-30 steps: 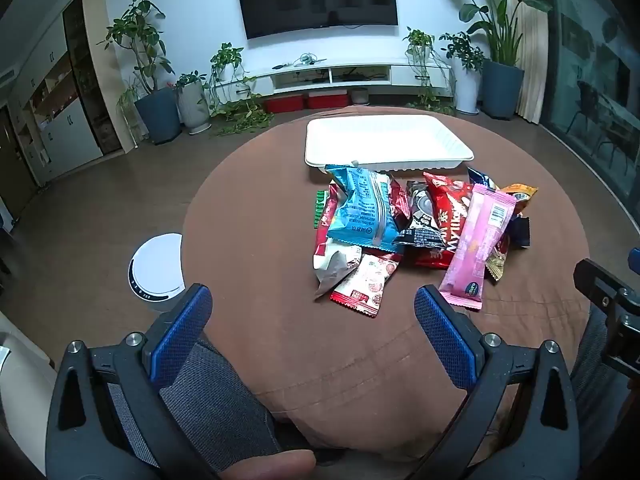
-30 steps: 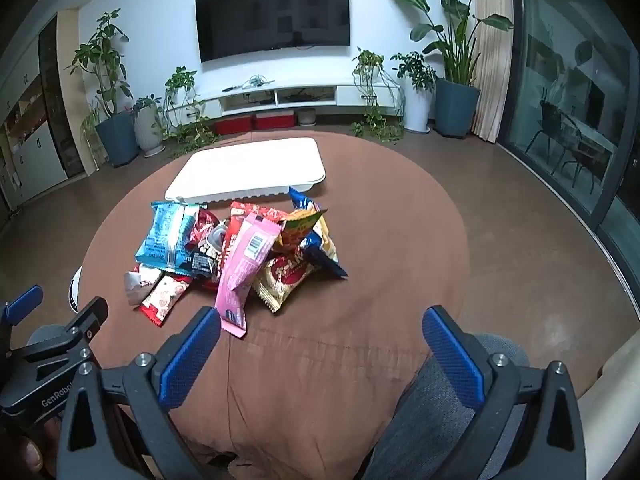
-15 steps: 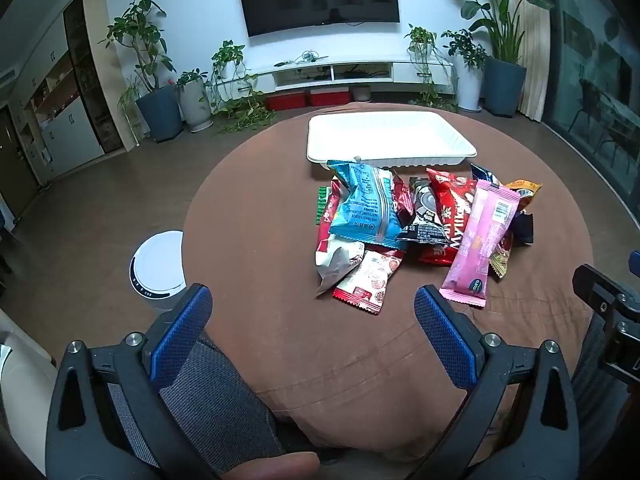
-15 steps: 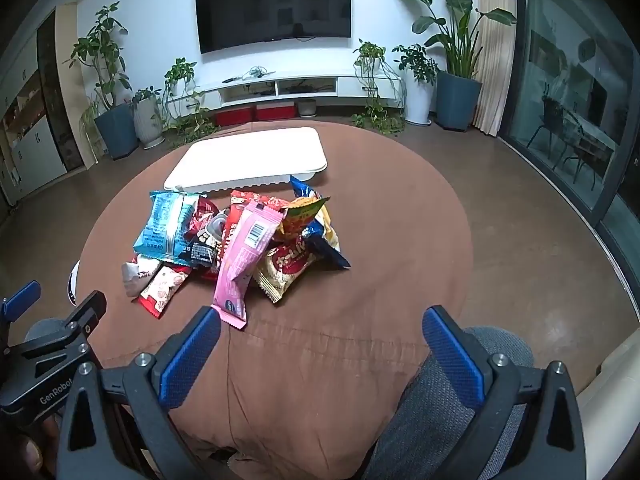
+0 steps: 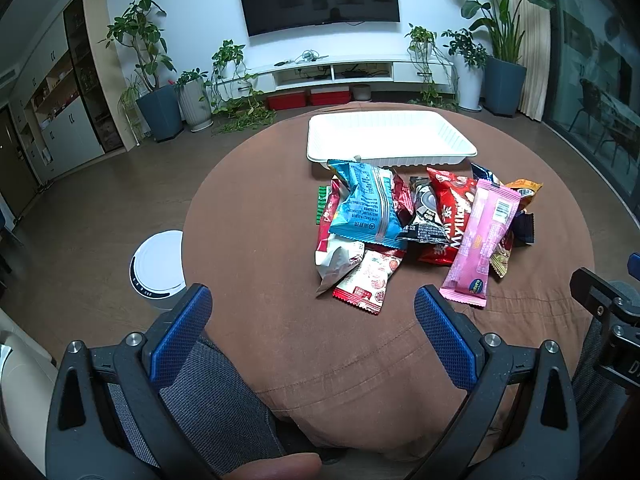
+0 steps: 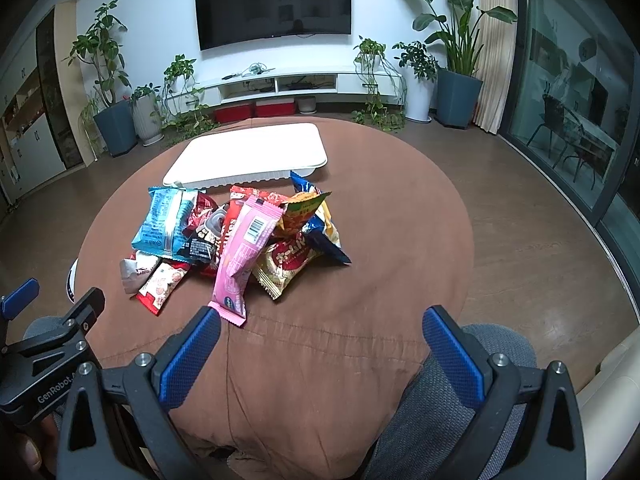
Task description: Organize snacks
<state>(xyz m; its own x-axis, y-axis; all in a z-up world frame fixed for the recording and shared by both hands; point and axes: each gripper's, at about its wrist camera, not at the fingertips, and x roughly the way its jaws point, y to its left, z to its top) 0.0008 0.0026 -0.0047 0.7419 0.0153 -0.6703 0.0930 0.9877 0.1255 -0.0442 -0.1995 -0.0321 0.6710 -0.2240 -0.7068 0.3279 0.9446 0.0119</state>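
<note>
A heap of snack packets lies mid-table on the brown cloth: a blue packet (image 5: pixel 366 204) (image 6: pixel 168 220), a long pink packet (image 5: pixel 482 240) (image 6: pixel 244 256), a red packet (image 5: pixel 452 216), a small red-and-white packet (image 5: pixel 366 280) (image 6: pixel 162 284) and an orange packet (image 6: pixel 302 212). An empty white tray (image 5: pixel 390 140) (image 6: pixel 248 156) stands just behind the heap. My left gripper (image 5: pixel 312 316) is open and empty, near the table's front edge. My right gripper (image 6: pixel 320 336) is open and empty, just short of the pink packet's near end.
The round table (image 5: pixel 256 240) has a brown cloth. A white round bin (image 5: pixel 158 270) stands on the floor at its left. Potted plants (image 5: pixel 158 108) and a TV cabinet (image 5: pixel 340 72) line the far wall. Glass doors (image 6: pixel 580 120) are at the right.
Both grippers have drifted slightly forward toward the snack heap. The jaws stay open. No packet has moved.
</note>
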